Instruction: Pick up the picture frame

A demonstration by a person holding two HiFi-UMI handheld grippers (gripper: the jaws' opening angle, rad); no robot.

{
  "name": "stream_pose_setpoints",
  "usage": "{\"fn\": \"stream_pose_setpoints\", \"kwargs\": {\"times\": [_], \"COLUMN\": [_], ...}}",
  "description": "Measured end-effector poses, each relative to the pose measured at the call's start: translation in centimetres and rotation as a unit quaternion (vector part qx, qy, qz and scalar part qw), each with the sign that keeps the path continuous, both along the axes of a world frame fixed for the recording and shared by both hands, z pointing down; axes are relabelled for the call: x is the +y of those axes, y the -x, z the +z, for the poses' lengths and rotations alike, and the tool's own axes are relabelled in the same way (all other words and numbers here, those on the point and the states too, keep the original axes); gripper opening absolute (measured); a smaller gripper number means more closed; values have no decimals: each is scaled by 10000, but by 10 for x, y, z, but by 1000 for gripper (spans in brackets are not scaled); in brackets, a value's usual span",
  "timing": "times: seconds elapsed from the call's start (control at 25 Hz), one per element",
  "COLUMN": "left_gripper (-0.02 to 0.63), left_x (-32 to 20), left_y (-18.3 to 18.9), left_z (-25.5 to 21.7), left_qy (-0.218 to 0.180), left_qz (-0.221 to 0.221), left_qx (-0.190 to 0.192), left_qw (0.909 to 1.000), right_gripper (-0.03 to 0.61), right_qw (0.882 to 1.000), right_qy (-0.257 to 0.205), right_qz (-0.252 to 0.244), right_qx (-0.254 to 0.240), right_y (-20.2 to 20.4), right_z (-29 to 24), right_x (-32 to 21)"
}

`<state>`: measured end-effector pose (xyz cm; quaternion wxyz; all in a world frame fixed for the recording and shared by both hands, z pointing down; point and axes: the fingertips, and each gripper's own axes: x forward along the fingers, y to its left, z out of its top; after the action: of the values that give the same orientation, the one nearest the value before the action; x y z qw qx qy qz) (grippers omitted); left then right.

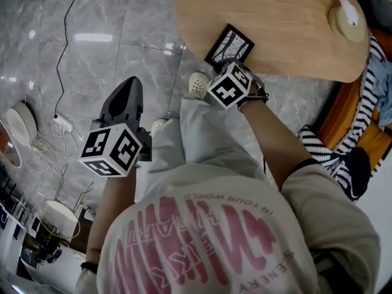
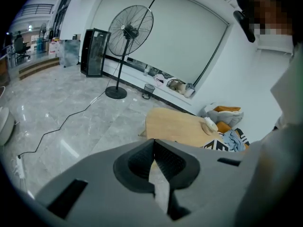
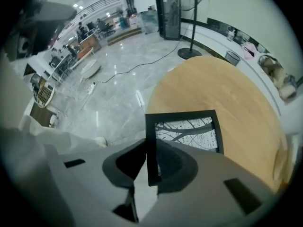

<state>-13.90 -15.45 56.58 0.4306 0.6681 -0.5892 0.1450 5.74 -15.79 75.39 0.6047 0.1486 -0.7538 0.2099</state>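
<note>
The picture frame (image 1: 230, 43) is black-rimmed with a black-and-white branch print and lies at the near edge of the round wooden table (image 1: 275, 17). My right gripper (image 1: 228, 62) points steeply down at its near side. In the right gripper view the picture frame (image 3: 187, 129) juts past the table (image 3: 227, 89), and its left rim stands between the jaws of the right gripper (image 3: 152, 151), which are shut on it. My left gripper (image 1: 130, 86) hangs over the grey floor to the left, apart from the table. In its own view the left gripper (image 2: 152, 148) is shut with nothing in it.
A white object on a small round wooden base (image 1: 348, 16) sits at the table's far right. Striped cloth (image 1: 343, 158) lies on furniture to the right. A cable (image 1: 61, 60) and power strip (image 1: 63, 123) lie on the floor at left. A pedestal fan (image 2: 129, 30) stands beyond the table.
</note>
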Motion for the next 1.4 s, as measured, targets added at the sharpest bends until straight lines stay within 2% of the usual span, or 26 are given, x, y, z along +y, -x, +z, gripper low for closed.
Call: {"fn": "stream_pose_setpoints", "kwargs": {"times": [0.2,0.44,0.72,0.92,1.12,1.4], "left_gripper": [3,3,3,3,3,3], "left_x": [-10,-32,-69,-98,-109,-117], "left_y": [-9,-20,-51,-69,-82,-99], "left_z": [-19,-49,-88,-114,-152,-203], "left_qy": [-177,-457,-969,-1365,-1698,-2333], "left_qz": [33,-77,187,159,187,248], "left_qx": [-42,-5,-17,98,230,549], "left_qw": [9998,9989,9951,9905,9850,9705], "right_gripper": [69,69,69,69,69,69], "right_qw": [9963,9877,9655,9470,9296,9033], "right_qy": [178,60,-281,-687,-985,-1891], "right_qz": [785,1447,2342,2662,2789,2670], "right_qx": [-290,-595,-1107,-1663,-2199,-2776], "right_y": [-7,-22,-41,-51,-54,-53], "right_z": [-20,-57,-115,-168,-226,-312], "right_x": [-9,-25,-65,-97,-101,-122]}}
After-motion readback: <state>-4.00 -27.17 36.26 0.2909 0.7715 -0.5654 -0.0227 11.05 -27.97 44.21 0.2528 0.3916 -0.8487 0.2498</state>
